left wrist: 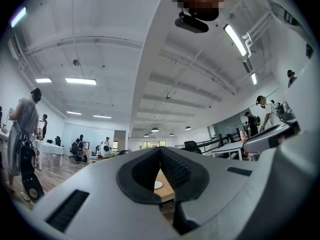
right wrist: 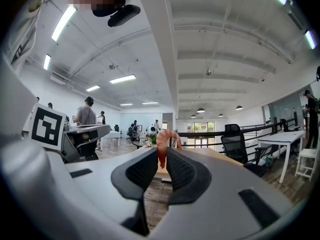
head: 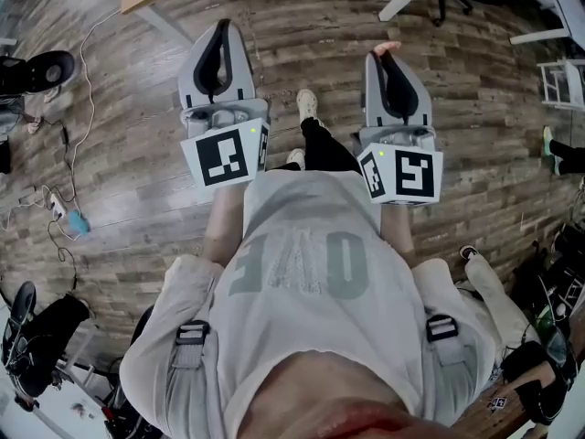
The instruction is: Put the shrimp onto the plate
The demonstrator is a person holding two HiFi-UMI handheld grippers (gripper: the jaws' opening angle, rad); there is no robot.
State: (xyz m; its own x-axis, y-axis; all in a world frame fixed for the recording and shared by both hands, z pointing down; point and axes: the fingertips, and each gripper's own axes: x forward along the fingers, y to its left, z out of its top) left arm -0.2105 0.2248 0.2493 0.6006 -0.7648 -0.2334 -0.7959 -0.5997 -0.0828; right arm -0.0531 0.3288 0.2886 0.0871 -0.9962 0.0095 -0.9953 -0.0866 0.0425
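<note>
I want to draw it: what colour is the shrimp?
The shrimp is orange-pink, clearest in the right gripper view.

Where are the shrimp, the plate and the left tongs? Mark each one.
shrimp [right wrist: 163, 144], right gripper view, body below the curl
plate [left wrist: 158, 184], left gripper view, its white top
left tongs [head: 220, 27], head view, where the tips meet

Curled orange-pink shrimp [right wrist: 165, 143] sits pinched in the right gripper [right wrist: 163, 155]; the white plate [left wrist: 158, 184] lies on a table [left wrist: 166, 191].
</note>
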